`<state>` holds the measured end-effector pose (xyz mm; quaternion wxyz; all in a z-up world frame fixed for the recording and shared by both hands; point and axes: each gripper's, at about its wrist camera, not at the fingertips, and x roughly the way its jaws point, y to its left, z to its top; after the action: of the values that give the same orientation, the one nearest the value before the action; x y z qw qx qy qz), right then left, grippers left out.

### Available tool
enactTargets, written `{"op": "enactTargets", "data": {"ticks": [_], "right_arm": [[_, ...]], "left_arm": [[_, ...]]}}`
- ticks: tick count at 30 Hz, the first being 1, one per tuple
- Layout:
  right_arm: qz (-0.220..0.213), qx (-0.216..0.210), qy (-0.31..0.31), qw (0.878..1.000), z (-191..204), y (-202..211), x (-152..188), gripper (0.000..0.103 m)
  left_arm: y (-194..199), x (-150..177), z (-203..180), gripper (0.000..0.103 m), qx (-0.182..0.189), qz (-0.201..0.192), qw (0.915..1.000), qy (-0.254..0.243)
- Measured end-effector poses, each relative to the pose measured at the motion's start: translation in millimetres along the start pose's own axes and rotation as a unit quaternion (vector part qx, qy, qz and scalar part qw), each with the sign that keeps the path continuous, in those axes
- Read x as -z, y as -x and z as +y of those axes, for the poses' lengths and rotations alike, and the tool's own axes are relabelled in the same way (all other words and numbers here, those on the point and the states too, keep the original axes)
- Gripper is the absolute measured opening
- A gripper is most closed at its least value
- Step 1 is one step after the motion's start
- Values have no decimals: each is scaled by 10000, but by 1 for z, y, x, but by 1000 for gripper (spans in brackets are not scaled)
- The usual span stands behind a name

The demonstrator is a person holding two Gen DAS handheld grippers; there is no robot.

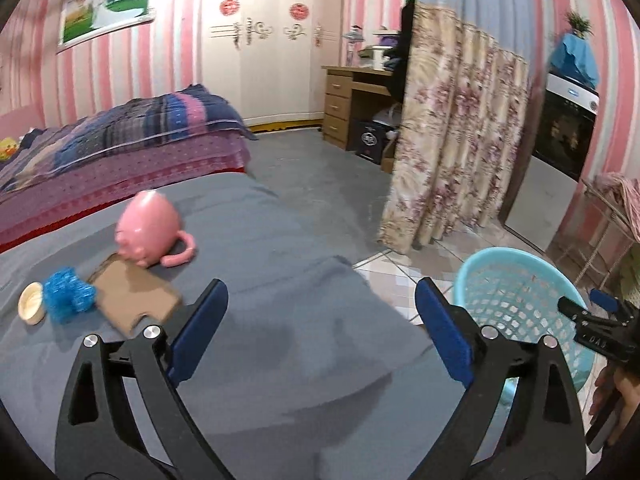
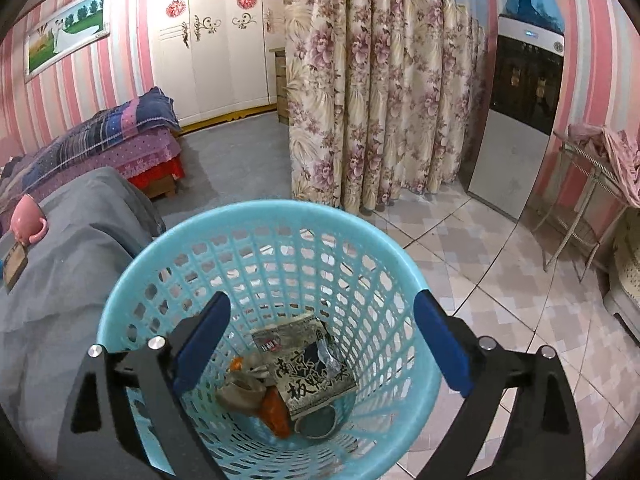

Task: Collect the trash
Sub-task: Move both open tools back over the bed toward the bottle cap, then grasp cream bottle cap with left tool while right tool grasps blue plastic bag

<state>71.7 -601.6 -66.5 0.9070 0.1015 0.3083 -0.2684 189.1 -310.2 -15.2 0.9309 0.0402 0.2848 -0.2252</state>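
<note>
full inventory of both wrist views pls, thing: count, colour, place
laundry-style basket: 1, light blue, on tiled floor beside grey-covered surface
printed wrapper: 1, grey-black, inside basket
crumpled wrappers: a few, tan and orange, basket bottom
pig-shaped mug: 1, pink, upside down on grey cover
cardboard piece: 1, brown, in front of mug
crinkled blue wad: 1, left of cardboard
small cup: 1, cream, far left
left gripper: open, empty, over grey cover
right gripper: open, empty, over basket

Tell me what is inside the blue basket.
The blue basket holds a printed black-and-white wrapper, crumpled orange and tan wrappers and a round dark lid. Anything beneath them is covered.
</note>
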Motion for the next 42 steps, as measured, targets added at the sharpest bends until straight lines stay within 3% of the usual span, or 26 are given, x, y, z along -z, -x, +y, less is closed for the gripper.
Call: {"op": "enactTargets", "data": {"ticks": [6,13,17,23,31,35,40,42], "right_arm": [[-408,73,54,9991,24,25,-11,97],[-892,-364,78,9953,80,50,-22,98],[-917,-578,274,9937,119,47,-21,98],[-587,-1123,525,9906,179,32,-12,98],[-428,-1418,884,9850,244,20,-7,98],[-299,-1520,939,9835,267,13,-8,98],[-248,-1566,1084,9814,289,7,-7,98],[-223,-1602,1109,9806,296,7,-7,98]], "left_arm": [[27,-2,45,95,-295,-171,9993,123],[55,-4,110,97,-782,-309,9961,249],[59,5,165,97,-1186,-216,9913,521],[51,26,256,97,-1651,99,9819,928],[21,51,336,91,-1681,580,9745,1372],[-1,54,350,80,-1627,846,9738,1346],[-25,48,356,78,-1425,1122,9759,1214],[-32,47,356,61,-1385,1225,9756,1183]]}}
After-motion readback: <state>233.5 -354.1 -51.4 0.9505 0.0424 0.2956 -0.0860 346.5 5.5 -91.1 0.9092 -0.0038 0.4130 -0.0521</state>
